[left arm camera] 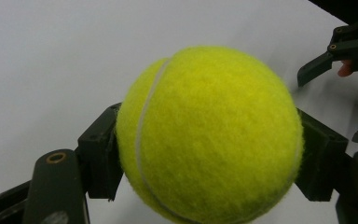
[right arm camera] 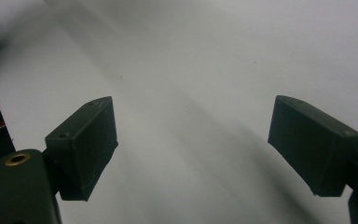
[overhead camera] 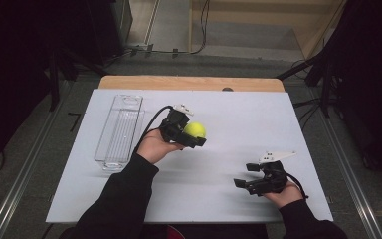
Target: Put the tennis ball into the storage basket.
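Observation:
A yellow tennis ball [overhead camera: 195,130] sits between the jaws of my left gripper [overhead camera: 193,134] near the middle of the white table sheet [overhead camera: 229,109]. In the left gripper view the ball [left arm camera: 209,135] is pressed on both sides by the black pads [left arm camera: 100,154], so that gripper is shut on it. My right gripper [overhead camera: 244,175] is at the front right, low over the sheet, jaws wide apart. Between its fingers [right arm camera: 85,147] there is just bare white surface [right arm camera: 191,121].
A clear plastic tray [overhead camera: 119,130] lies lengthwise at the left of the sheet. The wooden table edge [overhead camera: 189,82] shows at the back. Dark stands and cables flank the table on the floor.

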`<state>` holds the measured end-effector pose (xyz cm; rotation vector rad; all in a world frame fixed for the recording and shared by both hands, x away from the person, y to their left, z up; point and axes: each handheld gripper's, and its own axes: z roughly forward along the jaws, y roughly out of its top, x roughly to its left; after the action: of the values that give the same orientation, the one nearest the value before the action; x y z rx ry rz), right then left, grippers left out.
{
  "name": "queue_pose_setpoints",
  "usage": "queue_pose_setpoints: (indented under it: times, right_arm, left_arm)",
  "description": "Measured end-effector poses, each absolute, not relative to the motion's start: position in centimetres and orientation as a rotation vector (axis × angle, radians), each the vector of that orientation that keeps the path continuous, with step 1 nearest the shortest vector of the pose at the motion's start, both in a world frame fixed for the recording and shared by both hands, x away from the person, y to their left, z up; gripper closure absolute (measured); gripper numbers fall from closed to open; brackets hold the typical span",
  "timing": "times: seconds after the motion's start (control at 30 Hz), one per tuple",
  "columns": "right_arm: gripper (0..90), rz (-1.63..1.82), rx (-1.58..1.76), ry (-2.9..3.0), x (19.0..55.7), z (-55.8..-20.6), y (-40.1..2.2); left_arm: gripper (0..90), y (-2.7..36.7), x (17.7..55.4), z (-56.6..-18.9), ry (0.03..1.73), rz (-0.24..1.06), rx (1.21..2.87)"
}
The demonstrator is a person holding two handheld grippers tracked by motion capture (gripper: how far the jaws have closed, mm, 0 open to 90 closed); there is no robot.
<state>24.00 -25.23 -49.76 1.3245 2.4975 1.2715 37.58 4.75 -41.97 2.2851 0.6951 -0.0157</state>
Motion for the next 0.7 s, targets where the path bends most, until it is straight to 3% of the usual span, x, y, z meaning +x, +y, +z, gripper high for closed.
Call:
queue_pose_setpoints:
  times: [0.7]
  right_arm:
    - [13.6,1.27,1.326,2.49,24.0,-49.7,-25.2]
  left_arm:
    - [25.5,7.0,38.4,-40.6,0.751,-0.001,2.273]
